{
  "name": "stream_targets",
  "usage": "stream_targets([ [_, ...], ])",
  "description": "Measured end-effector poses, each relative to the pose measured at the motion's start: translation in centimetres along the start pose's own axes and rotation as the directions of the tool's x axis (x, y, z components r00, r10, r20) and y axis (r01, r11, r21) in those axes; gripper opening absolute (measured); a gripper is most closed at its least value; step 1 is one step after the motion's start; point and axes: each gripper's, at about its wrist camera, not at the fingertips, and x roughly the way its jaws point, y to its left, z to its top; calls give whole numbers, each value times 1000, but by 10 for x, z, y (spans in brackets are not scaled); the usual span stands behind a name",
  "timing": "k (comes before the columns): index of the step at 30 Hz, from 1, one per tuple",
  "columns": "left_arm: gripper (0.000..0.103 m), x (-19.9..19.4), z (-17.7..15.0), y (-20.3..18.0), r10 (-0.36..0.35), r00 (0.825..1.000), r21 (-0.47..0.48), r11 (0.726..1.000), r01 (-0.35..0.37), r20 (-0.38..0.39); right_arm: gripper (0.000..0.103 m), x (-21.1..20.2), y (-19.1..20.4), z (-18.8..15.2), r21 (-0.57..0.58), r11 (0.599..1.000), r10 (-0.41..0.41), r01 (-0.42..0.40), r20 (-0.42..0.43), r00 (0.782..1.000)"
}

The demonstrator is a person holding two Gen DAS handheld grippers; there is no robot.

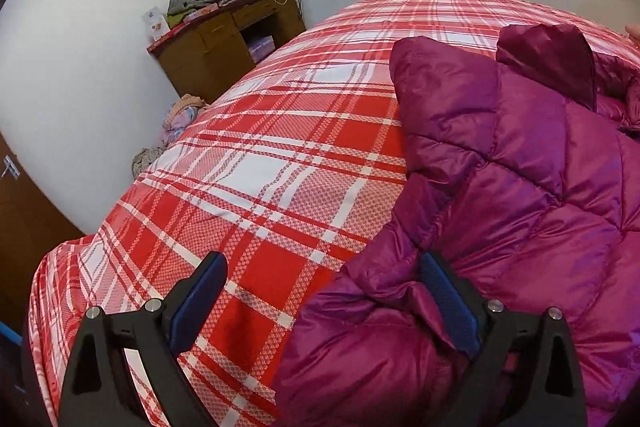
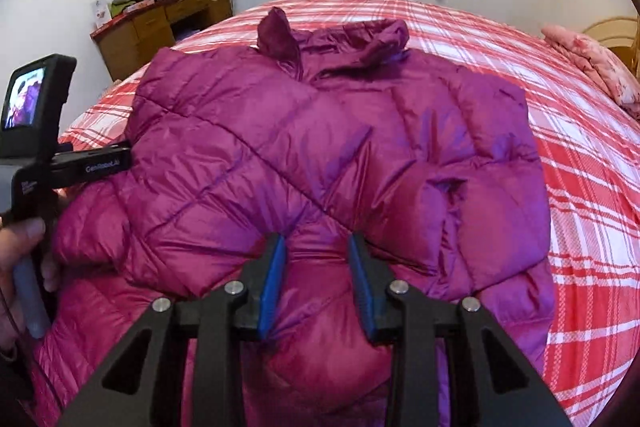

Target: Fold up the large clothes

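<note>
Now my right gripper has its jaws narrowly parted, puffy fabric of the magenta down jacket bulging between them near the hem, while my left gripper gapes wide at the jacket's edge. It lies on the plaid bed, sleeves crossed inward. I should bite deep through all the slippery layers before lifting. A cluttered desk stands well apart.

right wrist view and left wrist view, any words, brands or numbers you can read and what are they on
"GenRobot.AI", as best it reads, in white on the black arm of the left tool held by a hand; last letters soft.
White label below it on that handle: too small to read.
Red boxes and cards on the wooden desk: print blurred, unreadable.
Purple jacket and plaid bedspread: no text seen.
</note>
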Motion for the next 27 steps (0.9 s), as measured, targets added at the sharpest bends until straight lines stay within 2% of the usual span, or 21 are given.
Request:
stream_targets([
  [8, 98, -2, 3, 1, 1, 1000, 1, 1000, -1, 3, 34, 4, 3, -2, 8, 1000, -3, 3, 3, 1000],
  [10, 98, -14, 8, 4, 19, 1000, 1, 1000, -19, 21, 34, 3, 3, -1, 7, 1000, -4, 4, -1, 1000],
  [12, 98, -36, 20, 10, 1, 999, -14, 1000, 0, 51, 34, -1, 3, 1, 0, 1000, 7, -7, -1, 1000],
  [14, 98, -58, 37, 15, -48, 994, -29, 998, 51, 97, 34, -16, 0, 6, 14, 1000, 18, -19, 43, 999],
  [16, 98, -73, 59, 11, -56, 988, -21, 998, 60, 147, 35, -38, -7, 20, 36, 999, 20, -24, 115, 993],
  [18, 98, -70, 76, 2, -60, 984, -6, 998, 62, 165, 37, -51, -16, 41, 41, 999, -25, 19, 168, 986],
  [19, 98, -64, 83, -4, -39, 985, 0, 999, 40, 167, 37, -52, -22, 49, 49, 998, -51, 43, 180, 982],
  [22, 98, -29, 96, -23, -26, 995, 12, 1000, 25, 94, 37, -39, -51, 73, 114, 986, -137, 117, 182, 974],
  [25, 98, 2, 91, -41, -15, 1000, 36, 999, 14, 23, 37, -13, -76, 84, 156, 973, -193, 172, 138, 971],
  [27, 98, 16, 83, -52, -14, 1000, 62, 998, 14, -5, 37, 6, -86, 84, 162, 969, -202, 185, 97, 975],
])
